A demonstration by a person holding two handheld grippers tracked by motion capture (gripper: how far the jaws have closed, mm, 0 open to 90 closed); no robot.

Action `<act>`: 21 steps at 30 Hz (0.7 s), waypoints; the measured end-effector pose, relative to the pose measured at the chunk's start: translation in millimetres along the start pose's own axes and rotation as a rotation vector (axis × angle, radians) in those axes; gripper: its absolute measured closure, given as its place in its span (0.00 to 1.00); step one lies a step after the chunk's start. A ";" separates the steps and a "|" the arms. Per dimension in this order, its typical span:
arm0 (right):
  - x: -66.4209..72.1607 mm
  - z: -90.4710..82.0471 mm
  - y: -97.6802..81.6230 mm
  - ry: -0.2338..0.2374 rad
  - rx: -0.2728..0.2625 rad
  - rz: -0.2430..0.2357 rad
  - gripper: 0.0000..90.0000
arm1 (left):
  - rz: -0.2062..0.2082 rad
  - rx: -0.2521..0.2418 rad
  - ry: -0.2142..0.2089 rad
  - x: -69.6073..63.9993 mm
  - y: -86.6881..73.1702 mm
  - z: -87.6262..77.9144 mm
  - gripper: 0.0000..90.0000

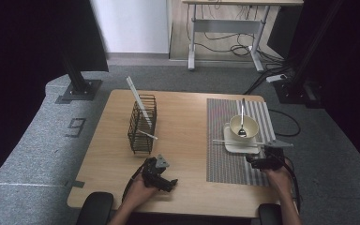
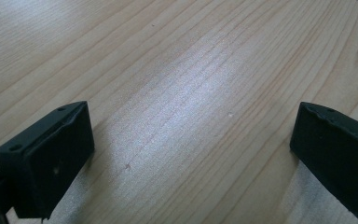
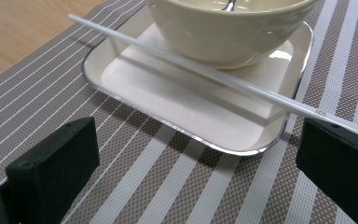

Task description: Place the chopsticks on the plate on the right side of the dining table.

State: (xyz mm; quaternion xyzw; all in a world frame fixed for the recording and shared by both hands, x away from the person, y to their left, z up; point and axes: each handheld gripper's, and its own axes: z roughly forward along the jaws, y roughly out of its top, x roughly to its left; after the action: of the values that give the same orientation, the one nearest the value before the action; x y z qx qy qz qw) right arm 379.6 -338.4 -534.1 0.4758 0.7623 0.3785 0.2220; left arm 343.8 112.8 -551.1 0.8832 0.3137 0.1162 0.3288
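Note:
A cream bowl (image 1: 243, 125) with a spoon (image 1: 242, 122) in it stands on a square white plate (image 1: 236, 145) on the striped placemat (image 1: 229, 164). A white chopstick (image 1: 234, 142) lies across the plate's rim in front of the bowl (image 3: 228, 32); the same chopstick (image 3: 205, 74) crosses the right gripper view. My right gripper (image 1: 258, 161) is open just short of the plate (image 3: 177, 112), with nothing between its jaws. My left gripper (image 1: 166, 183) is open low over bare wood (image 2: 186, 93) near the table's front edge. A black wire basket (image 1: 143, 124) holds another white chopstick (image 1: 138, 98).
A second short white stick (image 1: 147, 135) pokes through the basket's side. The wooden table (image 1: 183, 140) has bare room between basket and placemat. Beyond it are grey carpet, black frame posts (image 1: 77, 70) and a desk with cables (image 1: 234, 44).

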 end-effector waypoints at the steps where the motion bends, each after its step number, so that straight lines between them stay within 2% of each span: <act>1: 1.6 -1.8 0.1 0.000 0.002 -0.006 0.00 | 0.000 0.000 0.000 0.0 0.0 0.0 0.00; 9: 19.7 -20.5 3.9 0.010 0.002 -0.042 0.00 | 0.000 0.000 0.000 0.0 0.0 0.0 0.00; 14: 30.7 -35.7 6.9 0.047 -0.002 -0.036 0.00 | 0.000 0.000 0.000 0.0 0.0 0.0 0.00; 19: 41.9 -48.1 12.3 0.092 0.039 -0.046 0.00 | 0.003 0.000 0.000 0.2 0.0 0.0 0.00; 21: 46.4 -52.2 15.1 0.091 0.054 -0.053 0.00 | 0.001 -0.002 0.000 0.1 0.0 0.1 0.00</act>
State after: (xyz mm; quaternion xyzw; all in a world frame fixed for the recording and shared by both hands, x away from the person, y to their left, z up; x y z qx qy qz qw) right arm 330.7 -312.1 -489.1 0.4434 0.7940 0.3729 0.1840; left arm 343.9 112.8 -551.2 0.8830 0.3131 0.1166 0.3296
